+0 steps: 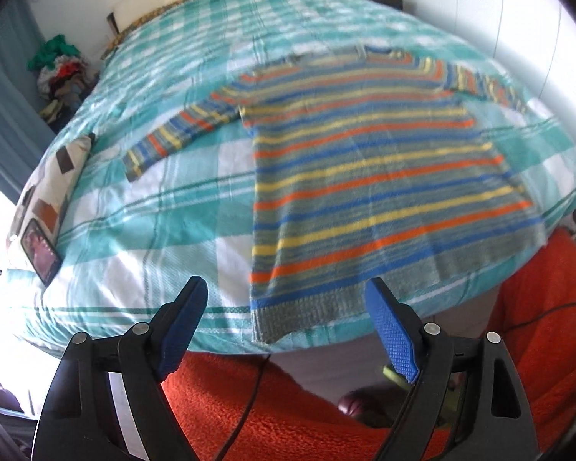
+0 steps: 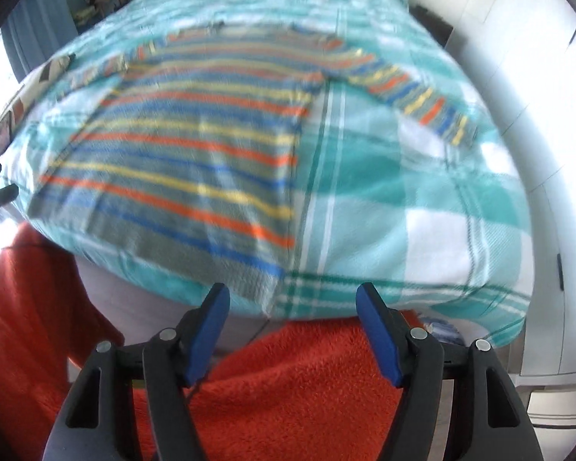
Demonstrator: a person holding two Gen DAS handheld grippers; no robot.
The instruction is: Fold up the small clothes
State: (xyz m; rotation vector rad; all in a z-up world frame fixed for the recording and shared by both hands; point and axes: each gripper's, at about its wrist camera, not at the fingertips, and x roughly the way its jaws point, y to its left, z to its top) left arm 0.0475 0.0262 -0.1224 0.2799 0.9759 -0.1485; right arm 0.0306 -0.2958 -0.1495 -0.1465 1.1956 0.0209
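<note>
Sweater (image 1: 368, 161) spread flat, front down or up hard to say through the blur, on a bed (image 1: 165, 207) covered in teal-and-white plaid, as seen from the left wrist camera: both sleeves lie out to the sides and the grey hem sits at the near edge of the mattress. The left gripper (image 1: 288, 299) hovers just short of that edge, its blue-padded fingers (image 1: 186, 326) spread wide and holding nothing, the hem's left corner roughly between them but apart from both pads. A patterned pillow (image 1: 50, 192) lies at the far left of the bed, a heap of clothes (image 1: 59, 73) in the corner beyond, and an orange fleece blanket (image 1: 288, 403) fills the foreground below.

From the right wrist camera, the same striped sweater (image 2: 196, 146) occupies the left half of the bed (image 2: 422, 192), its right sleeve (image 2: 414, 92) angled away across the plaid. The right gripper (image 2: 292, 299) hangs off the mattress edge near the hem's right corner, fingers (image 2: 376, 330) likewise wide apart, touching nothing.

Folding appears not yet begun; the garment is laid out and ready. A sensible first move calls for each gripper to reach in and pinch a sleeve or a side edge, then carry it across the body.
</note>
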